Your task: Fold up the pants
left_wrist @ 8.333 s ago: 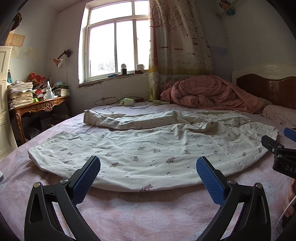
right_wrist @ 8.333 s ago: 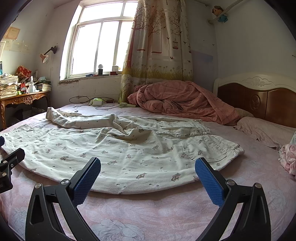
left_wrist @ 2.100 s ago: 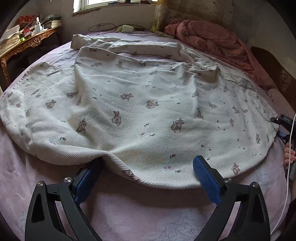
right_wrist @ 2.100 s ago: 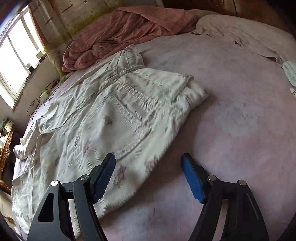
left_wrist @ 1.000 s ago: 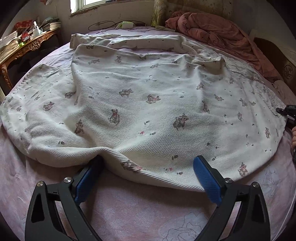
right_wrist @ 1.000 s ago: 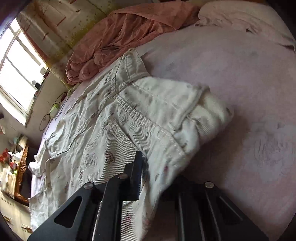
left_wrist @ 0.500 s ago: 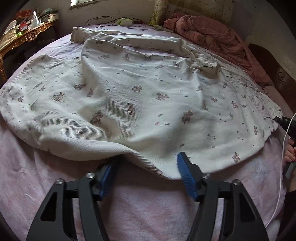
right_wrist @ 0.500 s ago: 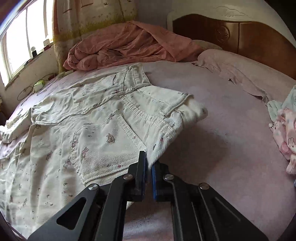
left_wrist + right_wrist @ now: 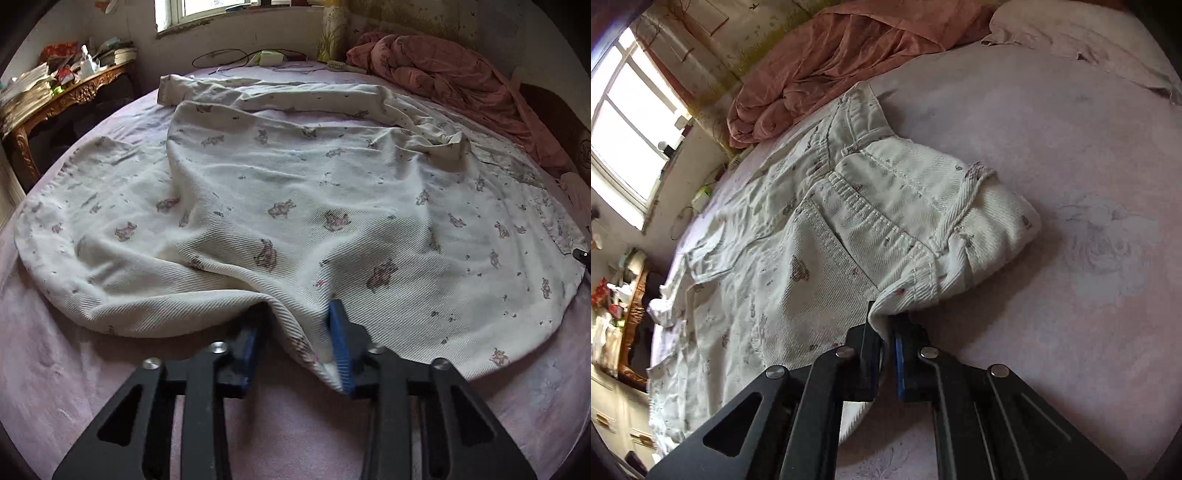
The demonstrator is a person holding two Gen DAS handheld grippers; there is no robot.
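White printed pants (image 9: 295,192) lie spread over the pink bed, legs toward the window. In the left wrist view my left gripper (image 9: 297,310) is at the near side edge of one leg. Its jaws are closing, and a raised ridge of that cloth is squeezed between the blue pads (image 9: 340,343). In the right wrist view the pants (image 9: 831,236) show their back pocket and waistband (image 9: 960,221). My right gripper (image 9: 884,319) is shut on the waistband's near corner, which is pulled up slightly. A bit of that gripper (image 9: 583,254) shows at the left view's right edge.
A rumpled pink quilt (image 9: 443,62) lies at the bed's far side by the headboard (image 9: 554,107), with a pillow (image 9: 1071,29) beyond the waist. A cluttered wooden desk (image 9: 55,96) stands left of the bed. Cables and a small white box (image 9: 269,55) lie under the window.
The left jaws have come together from wide apart and gathered the leg's edge into a ridge. The right gripper stayed shut on the waistband, rolled and lifted it a little.
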